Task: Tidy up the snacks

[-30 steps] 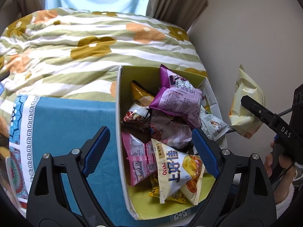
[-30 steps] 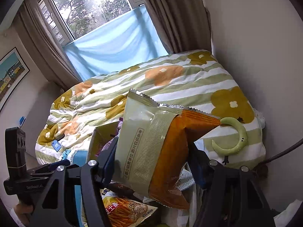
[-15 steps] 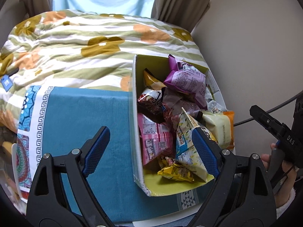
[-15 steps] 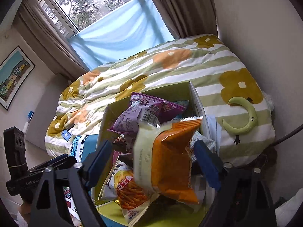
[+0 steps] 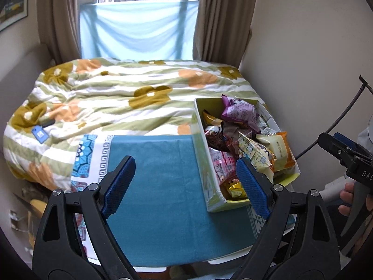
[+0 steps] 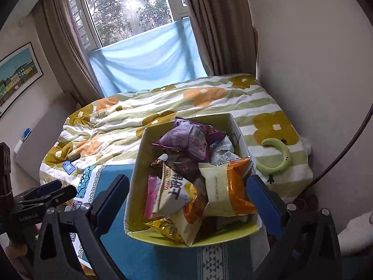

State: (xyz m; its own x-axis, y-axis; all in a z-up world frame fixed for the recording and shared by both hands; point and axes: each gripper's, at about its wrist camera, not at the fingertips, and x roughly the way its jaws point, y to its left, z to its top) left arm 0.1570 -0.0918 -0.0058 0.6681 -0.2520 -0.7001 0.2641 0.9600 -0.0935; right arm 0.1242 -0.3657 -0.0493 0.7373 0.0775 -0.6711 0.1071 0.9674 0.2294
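My right gripper (image 6: 187,196) hangs spread and empty over the yellow-green cardboard snack box (image 6: 137,163); my left gripper (image 5: 185,183), likewise agape, seems level above the teal cloth (image 5: 163,186).

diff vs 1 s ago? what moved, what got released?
The right gripper let go of the orange-and-cream bag, which now lies in the box on the other snacks. Both grippers, left too, have pulled back, open and empty. Box and blue cloth unchanged.

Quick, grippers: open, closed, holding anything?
Left gripper: open, empty.
Right gripper: open, empty, over the box.
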